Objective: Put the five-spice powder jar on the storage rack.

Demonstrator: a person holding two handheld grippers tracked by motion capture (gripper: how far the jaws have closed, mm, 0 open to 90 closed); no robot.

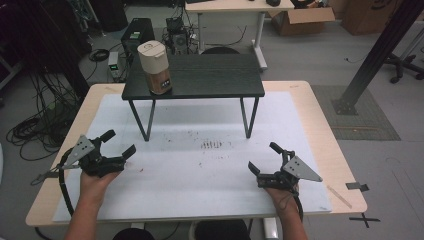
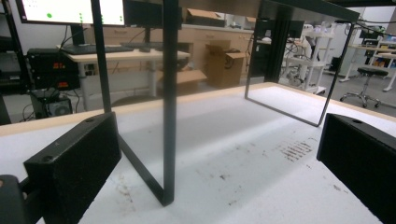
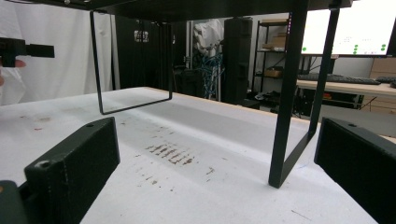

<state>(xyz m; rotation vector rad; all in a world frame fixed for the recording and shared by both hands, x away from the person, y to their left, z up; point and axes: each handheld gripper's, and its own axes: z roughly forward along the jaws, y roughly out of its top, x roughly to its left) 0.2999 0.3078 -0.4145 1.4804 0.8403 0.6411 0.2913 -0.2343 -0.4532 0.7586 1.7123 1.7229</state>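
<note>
Round beige-and-wood canister (image 1: 154,67) stands upper left on the small black table (image 1: 210,80). Both grippers, left (image 1: 120,143) and right (image 1: 264,158), wait wide open, holding nothing. Next, I think, one must reach up.

Both hands rest low and well apart, the left claw (image 1: 118,142) and right claw (image 1: 263,157) gaping wide.

Wide-apart jaws before stand leg (image 3: 286,93)
</note>
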